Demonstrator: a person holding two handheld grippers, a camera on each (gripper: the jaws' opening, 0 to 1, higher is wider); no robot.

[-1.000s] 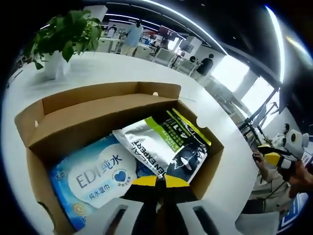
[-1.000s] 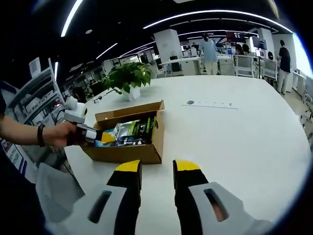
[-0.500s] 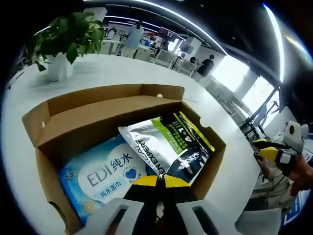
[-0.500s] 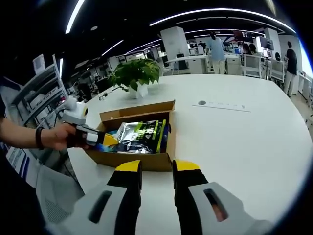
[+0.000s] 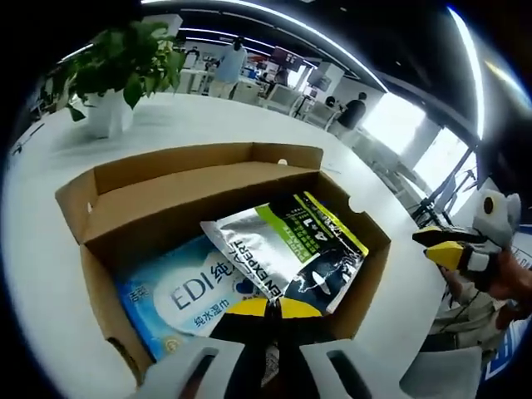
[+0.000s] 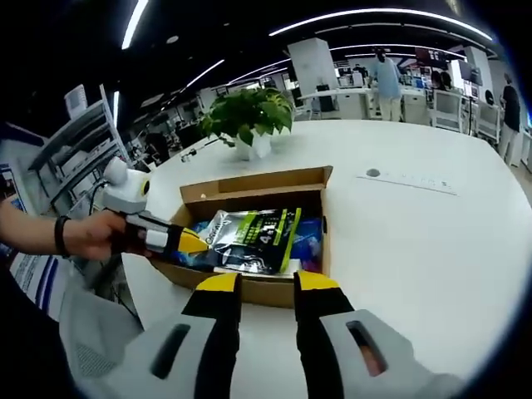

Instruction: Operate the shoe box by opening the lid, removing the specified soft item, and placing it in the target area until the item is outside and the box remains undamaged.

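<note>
Shoe box (image 5: 208, 195) is seen open on the white table (image 6: 432, 233); inside, a silver pouch (image 5: 283, 249) overlaps a blue wipes pack (image 5: 187, 295). Judged light, limp and slippery, the pouch is best taken at its near edge, where the left gripper (image 5: 268, 309) is closed, on what cannot be told. The right gripper (image 6: 266, 287) is parted, empty.

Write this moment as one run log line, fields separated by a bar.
shoe box: lid open | left gripper: shut on silver pouch, inside box | blue wipes pack: beneath pouch | right gripper: open, before box
</note>
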